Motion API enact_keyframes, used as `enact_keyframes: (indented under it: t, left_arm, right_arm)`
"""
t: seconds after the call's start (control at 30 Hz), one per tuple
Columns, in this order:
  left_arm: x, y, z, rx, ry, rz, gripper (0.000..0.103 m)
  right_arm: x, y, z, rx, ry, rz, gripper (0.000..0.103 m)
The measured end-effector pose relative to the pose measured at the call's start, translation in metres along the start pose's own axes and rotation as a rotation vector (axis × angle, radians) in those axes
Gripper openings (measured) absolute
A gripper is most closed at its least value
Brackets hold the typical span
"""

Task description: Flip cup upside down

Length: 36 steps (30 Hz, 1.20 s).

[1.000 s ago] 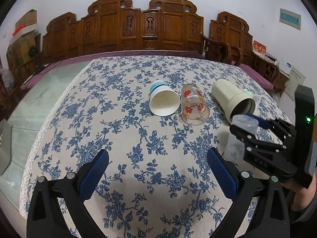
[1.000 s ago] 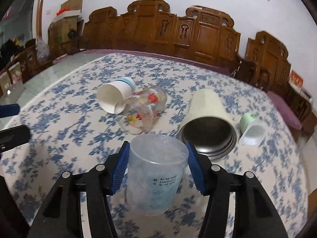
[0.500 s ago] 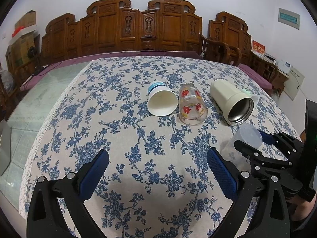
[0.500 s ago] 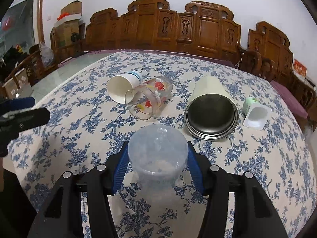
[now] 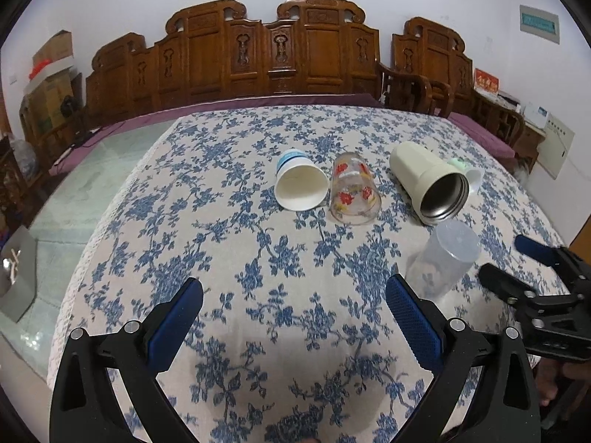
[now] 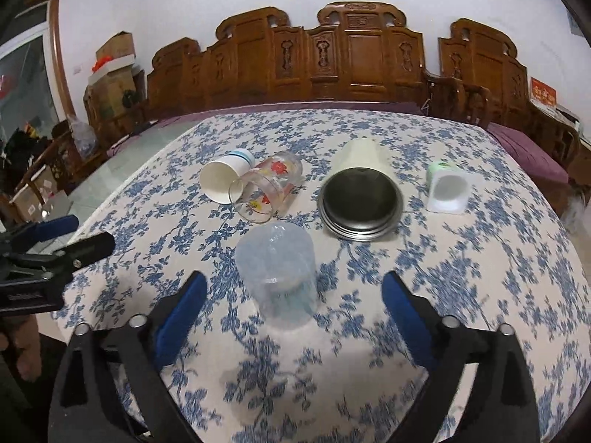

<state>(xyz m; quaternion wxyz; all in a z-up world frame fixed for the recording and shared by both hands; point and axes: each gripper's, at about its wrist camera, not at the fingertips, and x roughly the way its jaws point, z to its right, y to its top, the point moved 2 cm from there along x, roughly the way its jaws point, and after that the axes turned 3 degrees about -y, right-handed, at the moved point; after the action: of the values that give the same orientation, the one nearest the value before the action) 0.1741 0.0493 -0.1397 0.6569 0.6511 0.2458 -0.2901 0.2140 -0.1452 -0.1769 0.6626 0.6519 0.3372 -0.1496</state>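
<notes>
Right gripper [image 6: 291,304] is spread wide, holding nothing. Between its fingers, untouched, a translucent plastic cup [image 6: 279,275] stands upside down on the blue floral tabletop [image 6: 461,277]. Left gripper [image 5: 293,315] is also spread. Beyond lie a steel-lined cream tumbler [image 6: 360,193] and a flowered glass [image 6: 267,190].

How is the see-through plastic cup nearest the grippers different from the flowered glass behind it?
The plastic cup stands upside down with its closed base on top; the flowered glass lies on its side, mouth open toward the cameras. The plastic cup is plain and cloudy; the glass carries red flower prints. Both are transparent and rest ungripped on the tablecloth.

Both grippers' fingers [image 6: 181,308] wide apart
</notes>
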Motion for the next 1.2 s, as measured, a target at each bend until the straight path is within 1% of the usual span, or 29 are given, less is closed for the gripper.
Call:
enact_keyframes:
  t: [0.1, 0.2, 0.33, 0.43, 0.6, 0.87, 1.03, 1.2]
  left_arm:
    - [-0.007, -0.008, 0.008, -0.007, -0.003, -0.031, 0.095]
    - [-0.017, -0.016, 0.018, -0.002, 0.001, -0.038, 0.095]
    - [-0.026, -0.026, 0.026, -0.001, 0.007, -0.053, 0.095]
    - [-0.032, -0.033, 0.029, -0.018, -0.013, -0.068, 0.095]
    - [-0.048, -0.041, 0.037, -0.014, -0.002, -0.059, 0.095]
    - [-0.087, -0.037, 0.047, -0.009, 0.006, 0.016, 0.095]
    - [-0.125, -0.028, 0.056, 0.005, 0.008, 0.104, 0.095]
    - [-0.162, -0.02, 0.064, 0.014, 0.015, 0.195, 0.095]
  right_arm:
    - [-0.011, -0.006, 0.007, 0.022, -0.002, -0.015, 0.1]
    - [-0.023, -0.013, 0.014, 0.036, -0.017, -0.017, 0.1]
    - [-0.038, -0.02, 0.023, 0.053, -0.016, -0.014, 0.1]
    - [-0.05, -0.025, 0.028, 0.072, -0.014, -0.012, 0.1]
    - [-0.072, -0.028, 0.035, 0.1, 0.002, 0.01, 0.1]
    - [-0.117, -0.023, 0.033, 0.083, -0.02, 0.082, 0.1]
    - [-0.15, -0.017, 0.025, 0.061, -0.024, 0.145, 0.1]
    - [-0.193, -0.008, 0.016, 0.037, -0.028, 0.235, 0.1]
